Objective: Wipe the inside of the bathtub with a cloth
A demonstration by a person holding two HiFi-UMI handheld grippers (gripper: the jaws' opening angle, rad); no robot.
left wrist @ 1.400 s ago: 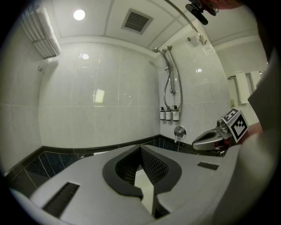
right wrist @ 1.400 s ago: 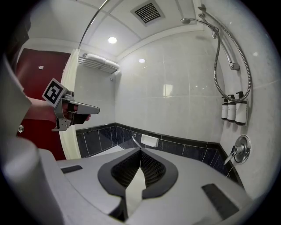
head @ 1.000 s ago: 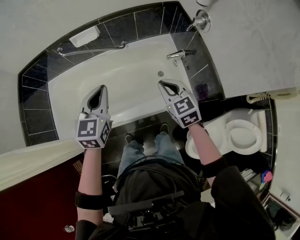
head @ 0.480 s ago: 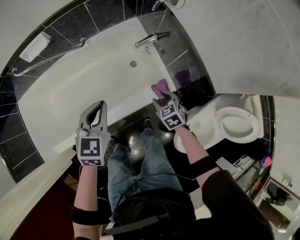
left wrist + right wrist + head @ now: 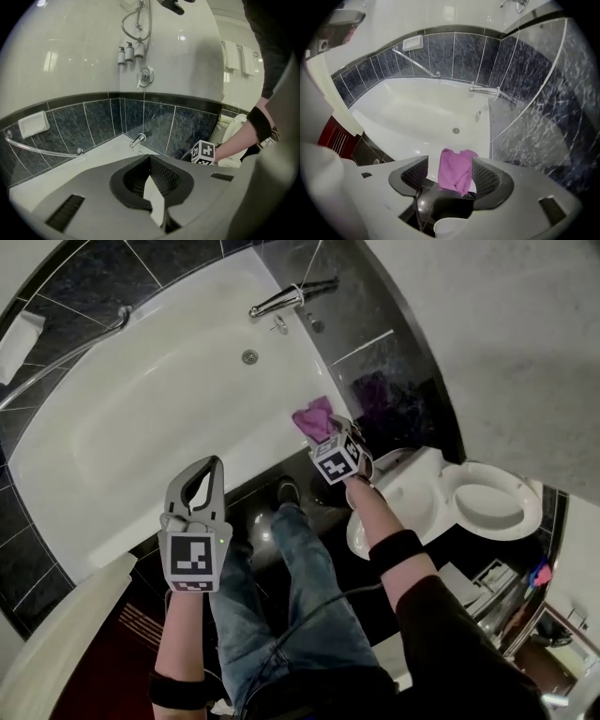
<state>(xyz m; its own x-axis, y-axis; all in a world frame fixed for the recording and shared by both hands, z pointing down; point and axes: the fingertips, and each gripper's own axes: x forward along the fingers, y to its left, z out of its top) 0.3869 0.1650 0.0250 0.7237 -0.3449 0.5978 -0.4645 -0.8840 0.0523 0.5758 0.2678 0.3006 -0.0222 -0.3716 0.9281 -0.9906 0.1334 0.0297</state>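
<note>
Right gripper [image 5: 449, 165]: jaws spread wide, straddling the purple cloth [image 5: 455, 173]. The right pad looks close to the fabric or just touching it. The left pad stands clear, so nothing is clamped.

Cloth: bunched on the near rim of the bathtub [image 5: 141, 418], at the faucet [image 5: 278, 300] end and next to the dark tiled wall. It is not yet inside the basin.

Left gripper [image 5: 149, 158]: jaws pressed together with nothing between them. It is held over the near tub edge, well apart from the cloth.

Risks, as judgement:
- The cloth sits on a narrow rim. A nudge from either jaw before closing could push it into the tub or off onto the dark floor beside the toilet [image 5: 483, 507].
- If the jaws close on one loose fold, the grip would probably be thin. The cloth could then pull free on the first stroke against wet enamel.
- If the gripper comes in too low, the jaw tips would meet the rim before the fabric and close on little or nothing.
- If too little fabric hangs past the tips while wiping, bare jaw would drag on the tub surface.
</note>
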